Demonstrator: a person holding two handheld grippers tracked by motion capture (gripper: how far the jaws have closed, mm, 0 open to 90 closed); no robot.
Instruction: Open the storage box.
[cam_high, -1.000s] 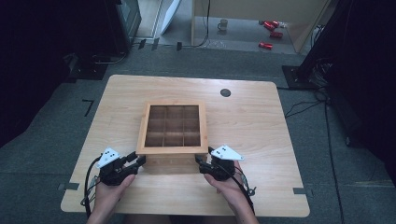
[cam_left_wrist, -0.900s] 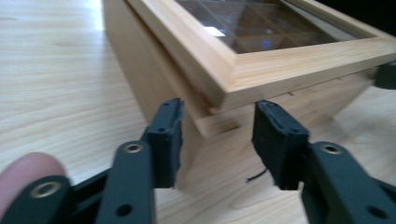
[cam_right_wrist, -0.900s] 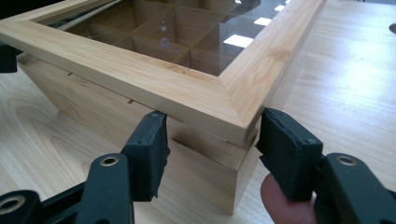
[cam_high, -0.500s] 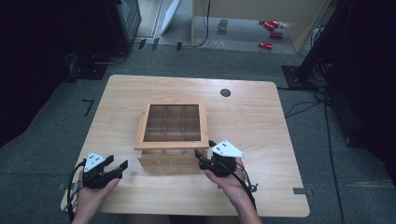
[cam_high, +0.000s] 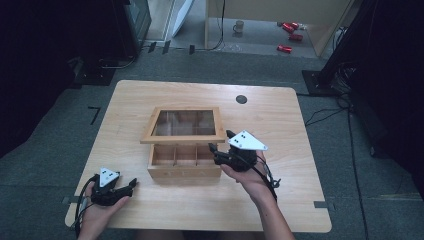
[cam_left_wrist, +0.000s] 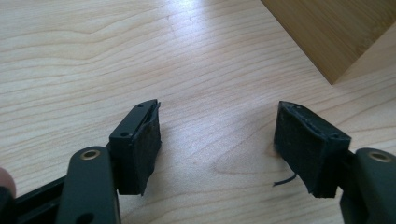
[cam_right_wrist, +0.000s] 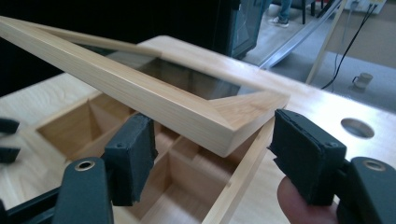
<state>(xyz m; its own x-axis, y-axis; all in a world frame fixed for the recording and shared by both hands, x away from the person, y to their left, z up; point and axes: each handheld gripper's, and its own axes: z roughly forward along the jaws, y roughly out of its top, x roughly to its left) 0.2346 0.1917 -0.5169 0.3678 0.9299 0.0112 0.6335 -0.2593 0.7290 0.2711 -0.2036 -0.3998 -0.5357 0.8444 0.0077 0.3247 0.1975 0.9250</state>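
Note:
A wooden box (cam_high: 185, 171) with several compartments stands mid-table. Its glass-paned lid (cam_high: 182, 139) is tilted up at the front, hinged at the back. My right gripper (cam_high: 221, 141) is at the lid's front right corner. In the right gripper view that corner (cam_right_wrist: 233, 119) sits between the wide-apart jaws of this gripper (cam_right_wrist: 212, 144), which is open. My left gripper (cam_high: 131, 184) rests near the table's front left corner, apart from the box. Its jaws (cam_left_wrist: 217, 140) are open over bare wood, and a box corner (cam_left_wrist: 336, 37) shows beyond them.
The light wooden table (cam_high: 280, 120) has a dark round hole (cam_high: 241, 99) behind the box. Beyond the table, on the floor, are a mug (cam_high: 239, 25), red cans (cam_high: 290, 30) and cables. Dark equipment stands at both sides.
The left gripper has drawn back from the box's front left to the table's front left corner. The lid's front edge has risen at the right gripper.

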